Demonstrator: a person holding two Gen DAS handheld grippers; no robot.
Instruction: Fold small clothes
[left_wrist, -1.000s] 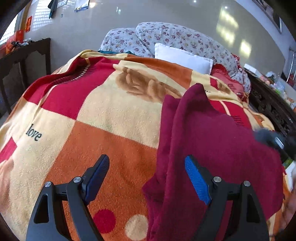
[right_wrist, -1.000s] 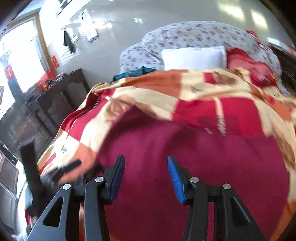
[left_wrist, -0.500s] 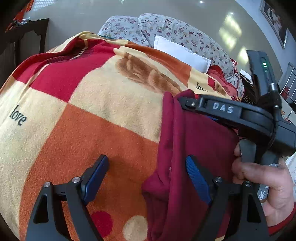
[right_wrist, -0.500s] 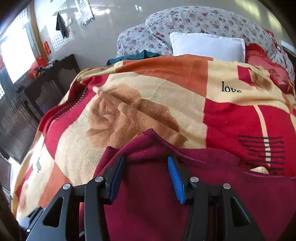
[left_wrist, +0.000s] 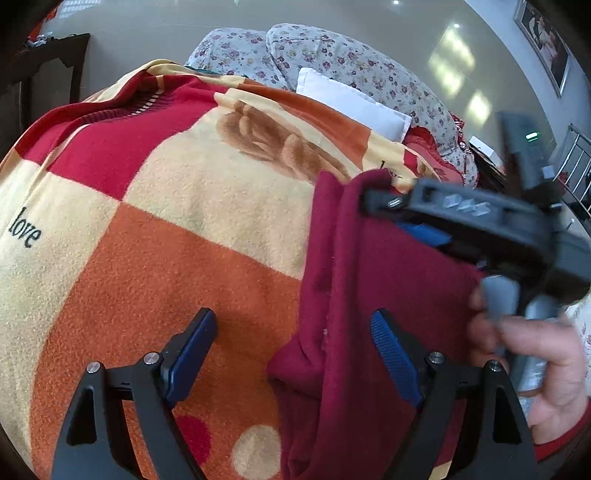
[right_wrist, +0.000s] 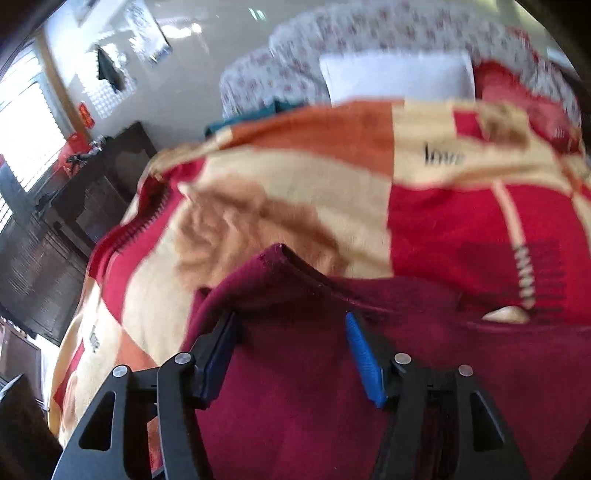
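A dark red garment (left_wrist: 373, 291) lies folded on the patterned blanket (left_wrist: 177, 229), at the right of the left wrist view. My left gripper (left_wrist: 291, 358) is open, straddling the garment's left folded edge. My right gripper (right_wrist: 288, 354) is open, low over the garment (right_wrist: 295, 406) near its far corner. In the left wrist view the right gripper (left_wrist: 424, 230) shows blurred above the garment's far edge, held by a hand (left_wrist: 535, 354).
The blanket (right_wrist: 295, 206) covers a bed with floral pillows (left_wrist: 332, 59) and a white pillow (left_wrist: 354, 103) at the head. Dark wooden furniture (right_wrist: 96, 206) stands to the left of the bed.
The right gripper has shifted slightly back over the garment's far corner and its view is now blurred. The left gripper has stayed open at the garment's left edge.
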